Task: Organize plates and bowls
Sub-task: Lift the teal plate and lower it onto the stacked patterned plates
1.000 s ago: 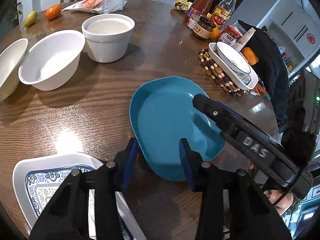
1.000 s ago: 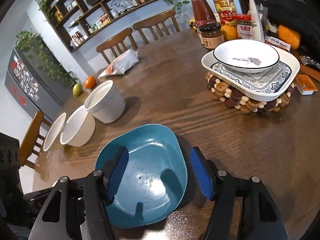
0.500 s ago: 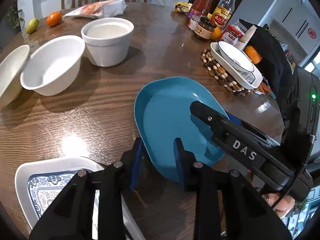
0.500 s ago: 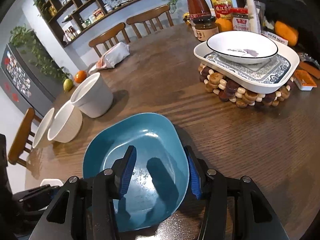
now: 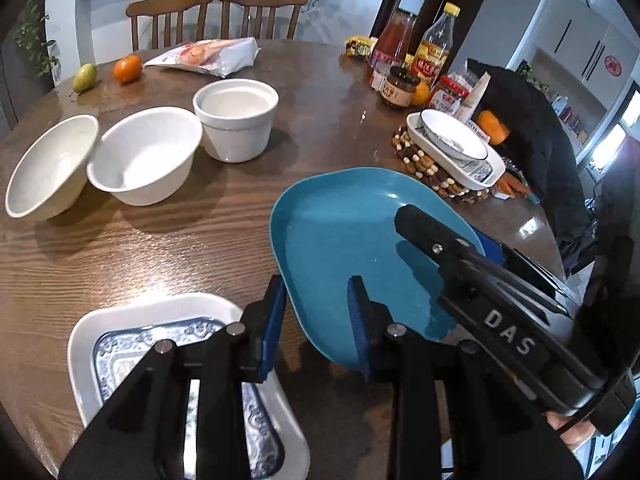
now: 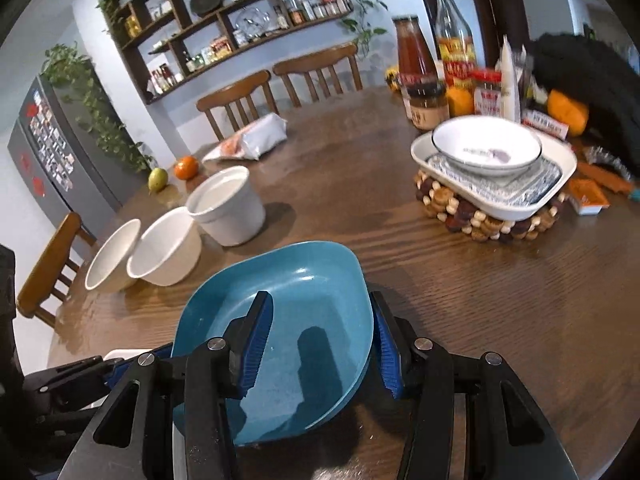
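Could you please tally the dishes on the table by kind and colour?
Teal plate: 1
Blue-patterned white plates: 2
Plain white bowls: 2
Straight-sided white pot: 1
Dark-rimmed white bowl: 1
Total: 7

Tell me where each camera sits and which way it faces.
Left wrist: rides the left gripper, looking along its fingers over the blue plate toward the white bowls; the right gripper crosses in from the right.
Right wrist: rides the right gripper, whose fingers straddle the blue plate's rim, facing the chairs and shelves; the left gripper shows at lower left.
Shared: blue plate, white bowls, beaded trivet.
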The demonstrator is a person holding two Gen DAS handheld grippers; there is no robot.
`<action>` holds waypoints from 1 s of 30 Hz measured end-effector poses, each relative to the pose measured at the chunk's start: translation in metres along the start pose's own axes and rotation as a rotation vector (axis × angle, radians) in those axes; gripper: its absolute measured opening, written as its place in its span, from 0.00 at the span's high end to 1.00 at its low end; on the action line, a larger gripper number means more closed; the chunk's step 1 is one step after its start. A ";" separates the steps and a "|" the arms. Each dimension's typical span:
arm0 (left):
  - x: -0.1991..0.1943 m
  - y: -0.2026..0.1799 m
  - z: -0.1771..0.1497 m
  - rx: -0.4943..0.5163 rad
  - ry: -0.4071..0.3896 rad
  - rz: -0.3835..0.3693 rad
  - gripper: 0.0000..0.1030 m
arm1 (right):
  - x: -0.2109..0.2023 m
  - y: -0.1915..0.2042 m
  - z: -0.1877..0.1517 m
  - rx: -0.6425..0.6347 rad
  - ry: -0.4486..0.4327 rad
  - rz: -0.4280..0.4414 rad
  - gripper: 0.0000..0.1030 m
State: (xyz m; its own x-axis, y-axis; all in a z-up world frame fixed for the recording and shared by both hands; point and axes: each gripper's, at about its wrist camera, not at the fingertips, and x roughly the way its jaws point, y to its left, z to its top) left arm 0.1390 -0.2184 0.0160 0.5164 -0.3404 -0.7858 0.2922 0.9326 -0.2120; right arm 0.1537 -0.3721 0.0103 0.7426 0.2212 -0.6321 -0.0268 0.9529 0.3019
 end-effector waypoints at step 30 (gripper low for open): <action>-0.085 0.085 -0.064 -0.082 -0.070 -0.030 0.70 | -0.057 0.117 -0.051 -0.132 -0.116 0.059 0.50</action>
State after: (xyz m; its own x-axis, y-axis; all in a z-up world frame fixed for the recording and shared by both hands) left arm 0.0685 -0.1024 0.0276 0.5645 -0.3731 -0.7363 0.2428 0.9276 -0.2839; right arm 0.0746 -0.2623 0.0455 0.8092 0.2598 -0.5269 -0.1547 0.9595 0.2354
